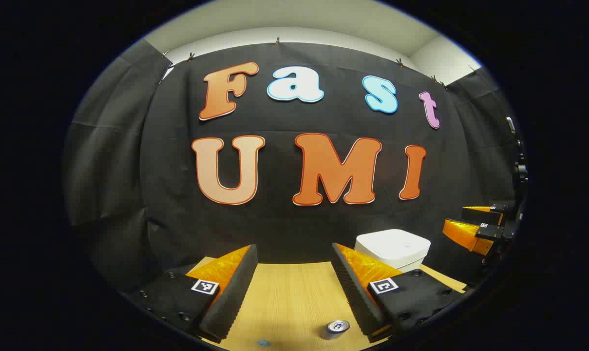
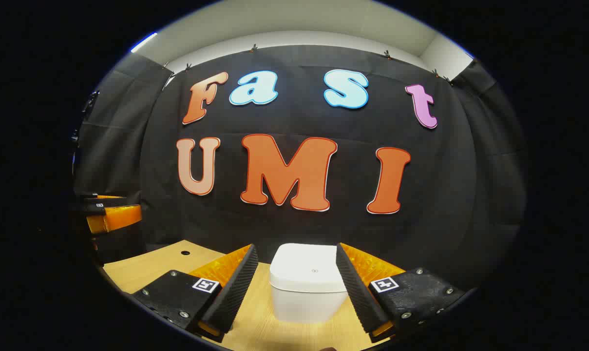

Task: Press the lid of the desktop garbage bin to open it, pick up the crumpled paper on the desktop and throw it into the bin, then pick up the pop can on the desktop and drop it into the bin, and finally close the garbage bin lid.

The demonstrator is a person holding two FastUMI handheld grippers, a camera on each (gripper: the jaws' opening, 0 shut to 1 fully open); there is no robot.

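The white garbage bin [image 1: 394, 248] stands at the back right of the wooden desktop [image 1: 289, 297] with its lid down. It also sits straight ahead in the right gripper view, the bin [image 2: 308, 285] just beyond the fingers. A silver pop can [image 1: 336, 329] stands on the desk below the left gripper [image 1: 294, 251], close to its right finger. The left gripper is open and holds nothing. The right gripper [image 2: 295, 251] is open too, hovering above and in front of the bin, with nothing between its fingers.
The right gripper [image 1: 474, 228] hangs at the far right of the left gripper view, beside the bin. The left gripper [image 2: 110, 214] shows at the left of the right gripper view. A small hole [image 2: 185, 253] marks the desk's back left. A small bluish bit [image 1: 263, 342] lies near the can.
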